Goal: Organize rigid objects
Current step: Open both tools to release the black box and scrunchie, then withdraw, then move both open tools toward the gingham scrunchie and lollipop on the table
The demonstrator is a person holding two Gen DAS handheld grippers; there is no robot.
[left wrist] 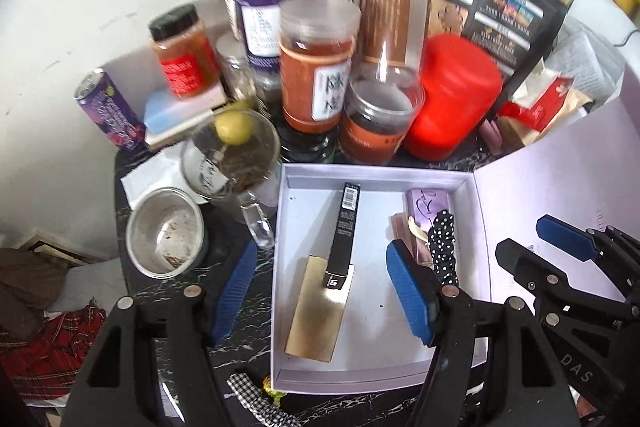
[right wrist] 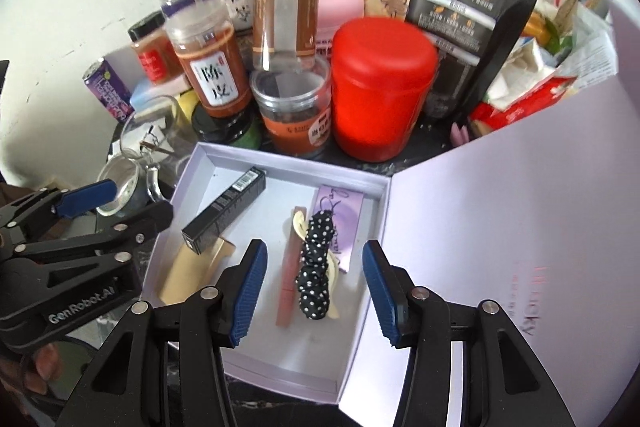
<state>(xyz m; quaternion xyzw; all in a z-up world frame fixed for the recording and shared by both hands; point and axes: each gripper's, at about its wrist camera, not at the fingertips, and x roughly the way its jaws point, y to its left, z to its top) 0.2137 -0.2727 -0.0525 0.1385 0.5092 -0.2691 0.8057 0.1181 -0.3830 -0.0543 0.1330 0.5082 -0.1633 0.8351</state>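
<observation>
over the open white box both tongs gape, holding nothing: left tongs above the black tube, right tongs above the polka-dot scrunchie. best lower squarely, pinching each item mid-length.

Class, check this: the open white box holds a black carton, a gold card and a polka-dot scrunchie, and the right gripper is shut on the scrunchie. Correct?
Not quite. The right gripper is open above the scrunchie, gripping nothing, as the right wrist view shows. The box, black carton and gold card are as stated.
</observation>
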